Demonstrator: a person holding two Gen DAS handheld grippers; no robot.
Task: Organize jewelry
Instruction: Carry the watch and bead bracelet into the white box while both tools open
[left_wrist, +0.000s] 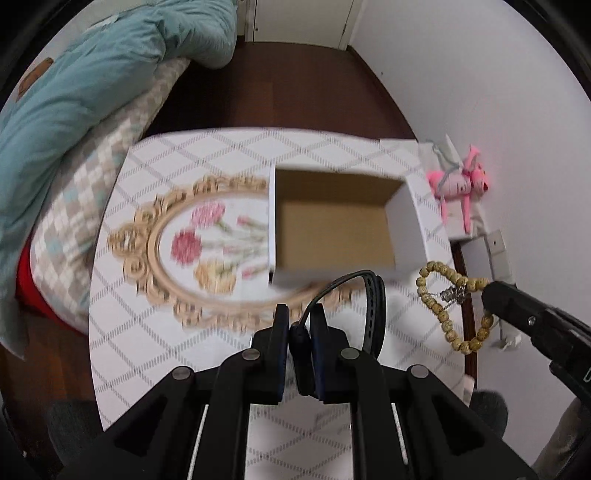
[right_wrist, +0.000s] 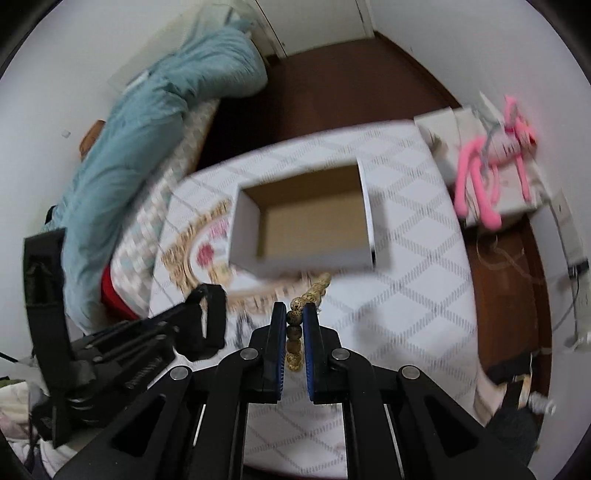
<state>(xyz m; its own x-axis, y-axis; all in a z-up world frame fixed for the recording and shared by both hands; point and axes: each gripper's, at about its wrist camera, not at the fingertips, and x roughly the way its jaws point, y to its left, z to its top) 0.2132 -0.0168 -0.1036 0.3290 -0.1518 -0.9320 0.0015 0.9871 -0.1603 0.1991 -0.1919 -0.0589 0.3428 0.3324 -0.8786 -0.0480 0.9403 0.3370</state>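
An open white cardboard box (left_wrist: 408, 229) with a brown inside stands empty on the round table; it also shows in the right wrist view (right_wrist: 303, 258). My left gripper (left_wrist: 300, 325) is shut on a black watch strap (left_wrist: 375, 299) and holds it above the table, just in front of the box. My right gripper (right_wrist: 295, 314) is shut on a tan bead bracelet (right_wrist: 295, 312) with a small silver charm. In the left wrist view the bracelet (left_wrist: 436, 306) hangs from the right gripper (left_wrist: 493, 295) beside the box's near right corner.
The table has a white diamond-pattern cloth (left_wrist: 140, 332) with a gold-framed flower print (left_wrist: 207, 240). A bed with a teal duvet (left_wrist: 92, 92) lies to the left. A pink plush toy (left_wrist: 461, 184) sits on white boxes by the right wall. Dark wood floor (left_wrist: 277, 85) lies beyond.
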